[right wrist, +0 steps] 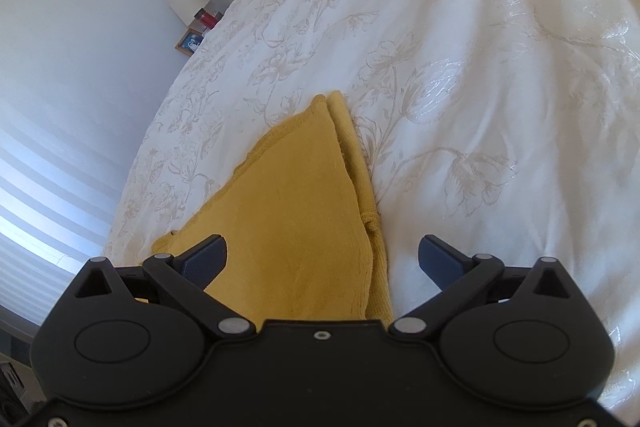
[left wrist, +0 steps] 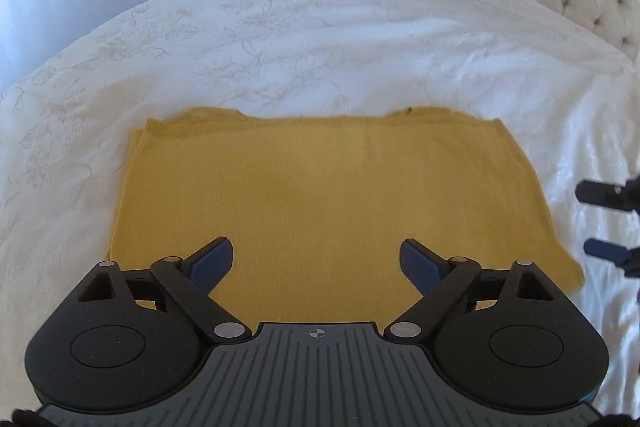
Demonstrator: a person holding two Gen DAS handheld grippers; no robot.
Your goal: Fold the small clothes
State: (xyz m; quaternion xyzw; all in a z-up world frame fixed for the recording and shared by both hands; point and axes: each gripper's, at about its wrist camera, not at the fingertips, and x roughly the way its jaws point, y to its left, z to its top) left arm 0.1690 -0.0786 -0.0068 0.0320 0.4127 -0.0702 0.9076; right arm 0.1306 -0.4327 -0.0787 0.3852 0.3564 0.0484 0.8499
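Already folded flat on the white floral bedspread (left wrist: 320, 27), the soft, limp mustard-yellow knit garment (left wrist: 320, 195) is best pinched at an edge, both the left gripper (left wrist: 316, 263) and right gripper (right wrist: 323, 259) being held apart, empty.

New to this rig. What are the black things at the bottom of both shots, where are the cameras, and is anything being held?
There is no robot arm. A person holds a two-finger gripper in each hand, and each gripper carries a fisheye camera looking forward along its fingers. The black parts at the bottom are the gripper bodies.

The left wrist view shows the left gripper over a folded mustard-yellow knit garment, which lies flat on a white floral-patterned bedspread. The right gripper's fingers poke in at the right edge.

The right wrist view shows the right gripper above the garment's edge, where the folded layers show.

Both grippers stand open, with blue pads apart. Nothing is held.
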